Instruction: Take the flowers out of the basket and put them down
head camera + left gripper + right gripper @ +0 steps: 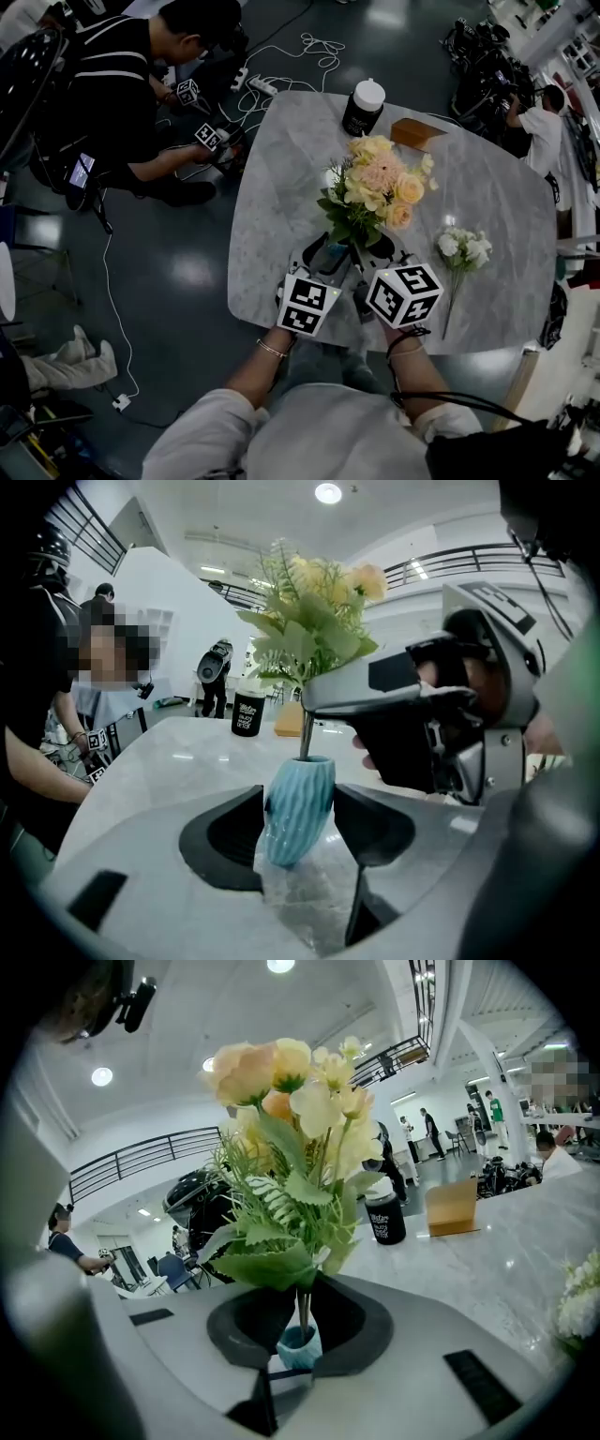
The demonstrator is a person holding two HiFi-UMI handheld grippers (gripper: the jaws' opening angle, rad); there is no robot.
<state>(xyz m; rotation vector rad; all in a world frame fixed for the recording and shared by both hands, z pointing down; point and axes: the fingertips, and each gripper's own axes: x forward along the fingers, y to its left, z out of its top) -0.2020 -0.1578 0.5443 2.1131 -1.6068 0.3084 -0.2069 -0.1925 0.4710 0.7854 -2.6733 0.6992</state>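
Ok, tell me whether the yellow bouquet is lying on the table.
No, the yellow bouquet stands with its stems in the blue vase.

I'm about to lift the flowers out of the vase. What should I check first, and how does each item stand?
1. Grip of left gripper on blue vase: ok.
2. Grip of right gripper on bouquet stems: ok.
3. Vase upright: not ok, it leans.
4. Vase base resting on table: cannot tell.
5. Bare table beside white flowers for set-down: ok.

Marble table (281, 216): jar (364, 108), box (417, 133), white flowers (464, 251)
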